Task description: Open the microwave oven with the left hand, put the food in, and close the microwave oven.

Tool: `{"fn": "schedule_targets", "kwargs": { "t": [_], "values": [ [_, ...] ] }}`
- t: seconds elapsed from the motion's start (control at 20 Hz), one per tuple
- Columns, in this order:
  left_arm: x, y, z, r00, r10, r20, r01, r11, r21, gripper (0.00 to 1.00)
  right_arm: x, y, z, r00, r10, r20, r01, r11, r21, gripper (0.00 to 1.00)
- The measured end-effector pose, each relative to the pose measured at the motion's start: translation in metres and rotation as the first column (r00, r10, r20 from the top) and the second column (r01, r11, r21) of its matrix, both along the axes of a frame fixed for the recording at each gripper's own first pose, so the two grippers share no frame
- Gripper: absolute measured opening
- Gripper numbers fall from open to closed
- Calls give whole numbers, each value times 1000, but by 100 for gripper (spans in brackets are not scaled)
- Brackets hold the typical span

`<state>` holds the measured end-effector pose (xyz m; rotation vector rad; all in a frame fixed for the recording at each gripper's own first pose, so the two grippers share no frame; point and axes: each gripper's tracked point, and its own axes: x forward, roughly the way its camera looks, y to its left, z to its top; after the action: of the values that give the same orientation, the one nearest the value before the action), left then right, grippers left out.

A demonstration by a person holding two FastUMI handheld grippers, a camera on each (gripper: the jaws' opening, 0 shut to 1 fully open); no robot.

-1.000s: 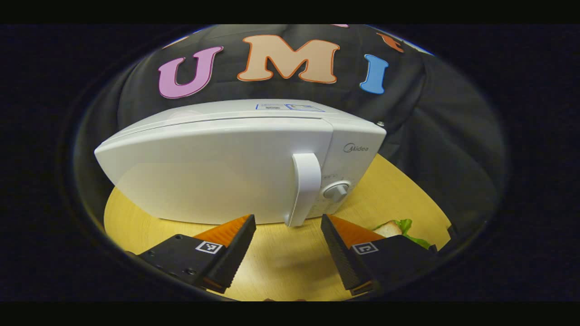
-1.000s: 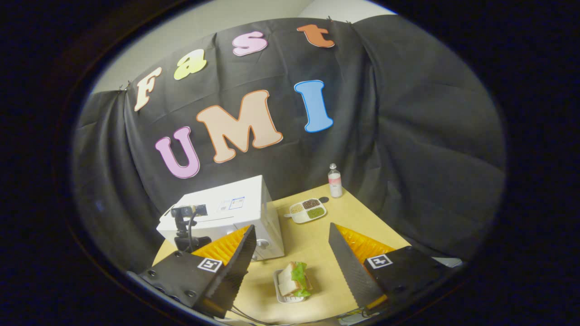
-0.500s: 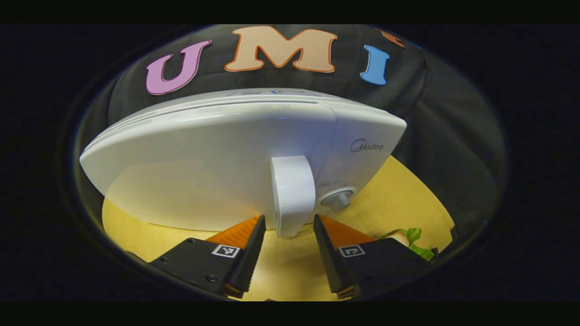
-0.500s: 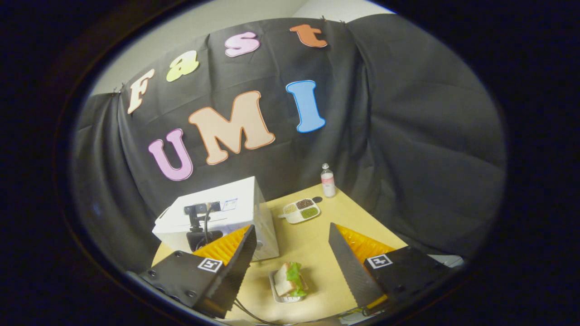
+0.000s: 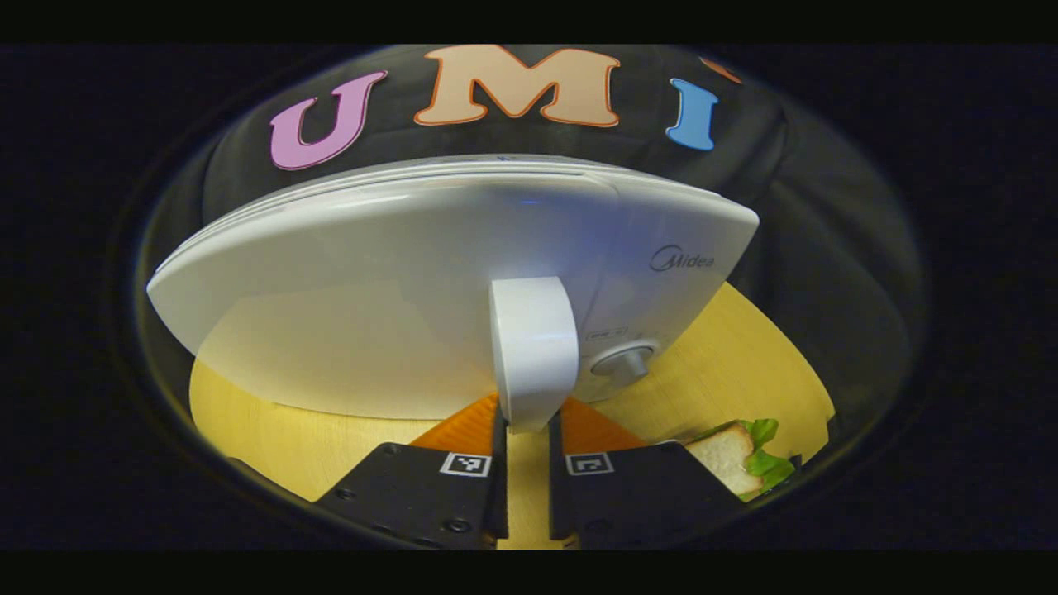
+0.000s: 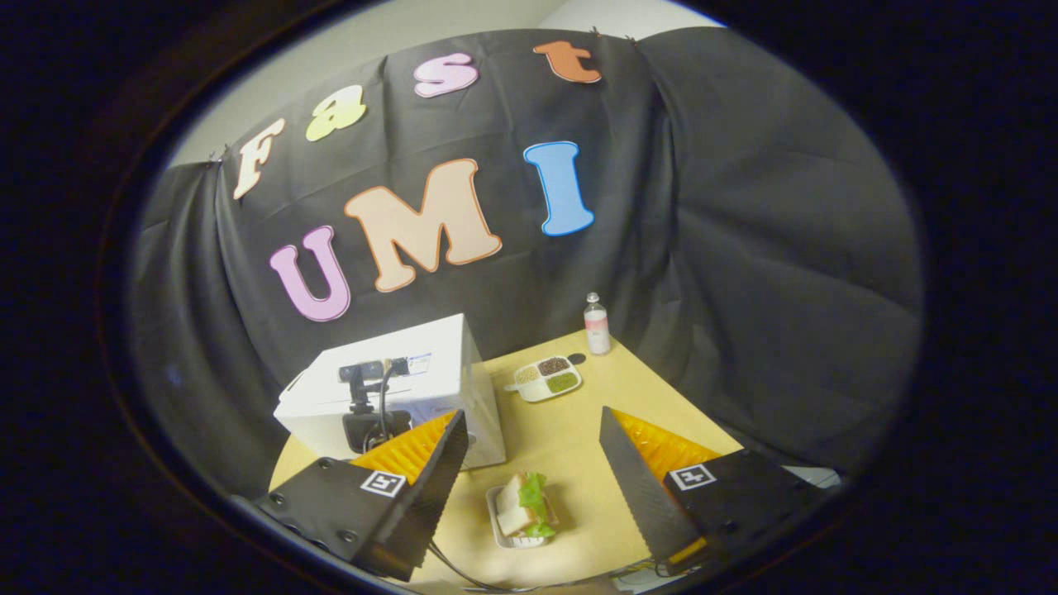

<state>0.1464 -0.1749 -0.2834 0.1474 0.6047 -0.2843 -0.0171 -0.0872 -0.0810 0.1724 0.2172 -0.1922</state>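
Closed since a second ago: left gripper (image 5: 523, 434), fingers now clamping the handle (image 5: 533, 351) of the microwave (image 5: 397, 289), door shut.
Microwave: smooth white box, round knob (image 5: 624, 362), on a pale wood desk (image 6: 570, 438). Right gripper (image 6: 529, 463) hangs above, fingers spread, ridged. Sandwich (image 6: 522, 506) with lettuce in a white tray beside the microwave; sectioned dish (image 6: 545, 378) and bottle (image 6: 596, 323) well behind.

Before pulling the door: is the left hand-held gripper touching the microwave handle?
Touching. In the left gripper view the left hand-held gripper has both fingers pressed against the sides of the handle, with no gap visible.
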Motion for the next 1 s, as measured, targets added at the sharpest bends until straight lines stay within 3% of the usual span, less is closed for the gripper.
{"fn": "schedule_targets", "kwargs": {
  "t": [0.25, 0.3, 0.35, 0.4, 0.55, 0.6, 0.65, 0.75, 0.8, 0.85, 0.9, 1.0],
  "values": [
    [-1, 1, 0, 1000, 9, 14, -9, 1000, -9, 12, -10, -3, -8, 1000, -6, -20, 6, 1000, 4, 92],
    [-1, 1, 1, 1000, 12, 20, -11, 1000, -13, 11, -11, -3, -9, 1000, -7, -23, 7, 1000, 4, 99],
    [-2, 1, 1, 1000, 17, 21, -17, 1000, -15, 11, -14, -4, -10, 1000, -8, -25, 8, 1000, 4, 92],
    [-2, 1, 2, 999, 26, 25, -25, 1000, -17, 9, -16, -5, -11, 1000, -8, -28, 8, 1000, 2, 99],
    [-2, 2, 2, 999, 45, 29, -44, 999, -27, 7, -20, -6, -15, 999, -6, -40, 6, 1000, -6, 99],
    [-2, 2, 2, 999, 44, 28, -43, 999, -32, 6, -22, -6, -17, 999, -3, -45, 3, 1000, -8, 92],
    [-4, 2, 2, 999, 45, 26, -44, 998, -41, 6, -24, -6, -18, 999, 1, -50, -1, 1000, -11, 99],
    [-6, 3, 2, 998, 52, 27, -51, 997, -55, 7, -24, -7, -23, 998, 4, -59, -5, 1000, -19, 99],
    [-10, 4, 0, 998, 60, 15, -59, 997, -56, 6, -23, -7, -27, 998, 9, -67, -10, 1000, -19, 99],
    [-24, 8, -4, 997, 76, -12, -77, 995, -57, 6, -24, -7, -30, 997, 13, -76, -14, 1000, -17, 92],
    [-34, 11, -3, 998, 61, 12, -60, 997, -55, 6, -23, -7, -32, 997, 16, -81, -17, 1000, -15, 99],
    [-57, 19, -4, 999, 19, 41, -17, 998, -54, 5, -20, -5, -35, 996, 28, -89, -28, 1000, -2, 99]
  ]
}}
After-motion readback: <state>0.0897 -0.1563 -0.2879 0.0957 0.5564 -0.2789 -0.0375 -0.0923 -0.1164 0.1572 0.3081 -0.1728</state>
